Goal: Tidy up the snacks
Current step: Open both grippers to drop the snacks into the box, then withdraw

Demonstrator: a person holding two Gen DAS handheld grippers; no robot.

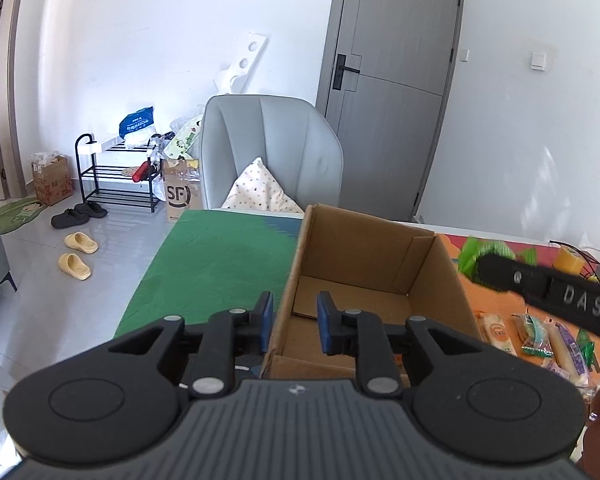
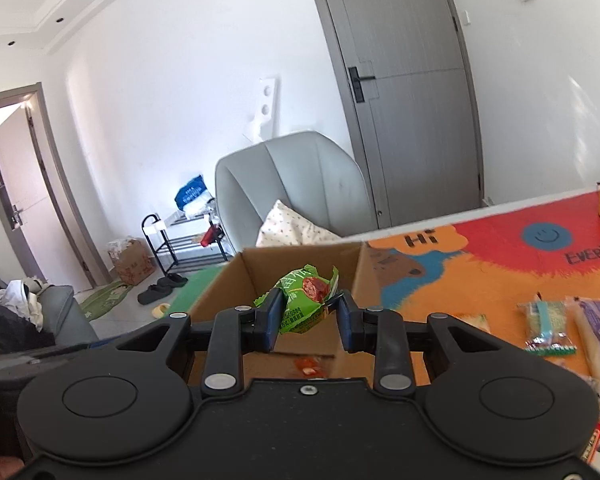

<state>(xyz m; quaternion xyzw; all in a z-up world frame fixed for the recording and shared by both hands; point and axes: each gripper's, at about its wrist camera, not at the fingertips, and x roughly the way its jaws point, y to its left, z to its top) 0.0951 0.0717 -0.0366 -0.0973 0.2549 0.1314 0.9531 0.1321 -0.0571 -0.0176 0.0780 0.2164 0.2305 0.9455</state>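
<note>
Step in hand: I carry the green snack packet to the cardboard box and drop it inside.
Right tool: partly closed, blue pads pinching the green packet at its lower half; the crimped top stands free above the pads.
Packet position: over the box mouth in the right wrist view, above the near wall; how high it hangs I cannot tell.
Left tool: I see nothing gripped; the box's near-left wall runs up between the pads, contact not clear, jaws reading almost shut.
Box: open-topped on the desk, one small red wrapper on its floor.
Doing it well: I bring the packet past the near wall towards the middle before opening, and lower it rather than flick it.
Risk: a light packet may cling to one pad; I open fully and draw back level.
Remaining: more packets lie on the desk right of the box.
</note>
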